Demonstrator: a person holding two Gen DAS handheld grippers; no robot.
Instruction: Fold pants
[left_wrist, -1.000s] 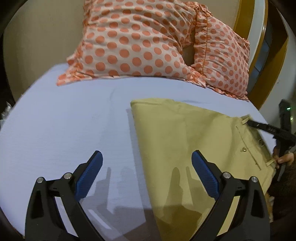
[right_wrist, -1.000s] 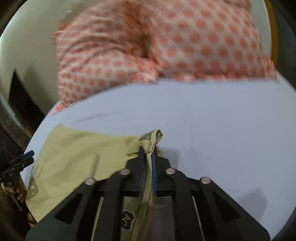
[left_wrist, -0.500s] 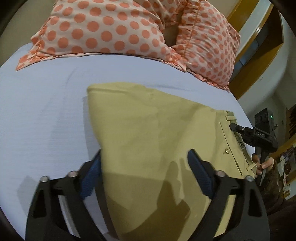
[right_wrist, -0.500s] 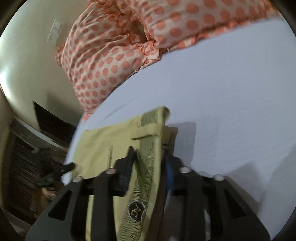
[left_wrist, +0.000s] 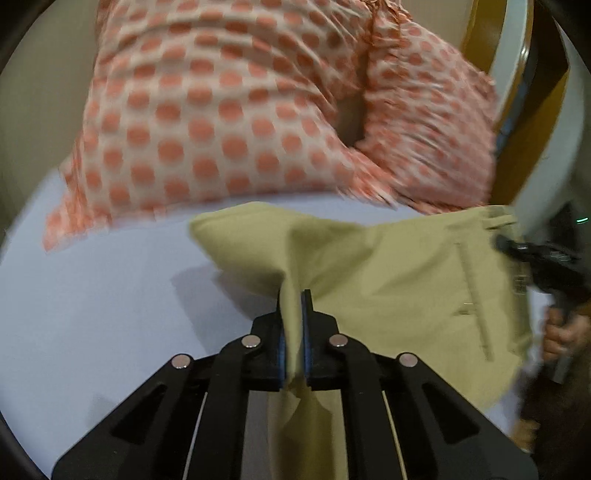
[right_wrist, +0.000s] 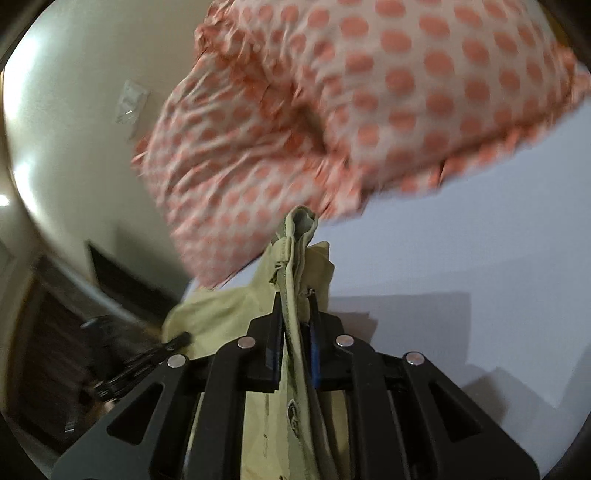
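Spreading across both views, the pale lavender bed sheet (left_wrist: 92, 295) carries two orange-dotted pillows (left_wrist: 221, 110) at its head and the khaki pants (left_wrist: 388, 266), which lie already doubled into a broad panel just in front of those pillows. The left gripper (left_wrist: 291, 306) is clamped on a raised ridge of the pants' near fabric, while the right gripper (right_wrist: 295, 306) is pinched tight on the bunched waistband end, lifted off the sheet. Judging from this, an early fold is done and a further fold, plus smoothing flat, seems left. A small dark emblem on the waistband lining shows below the right jaws, too blurred to read; no other writing is legible.
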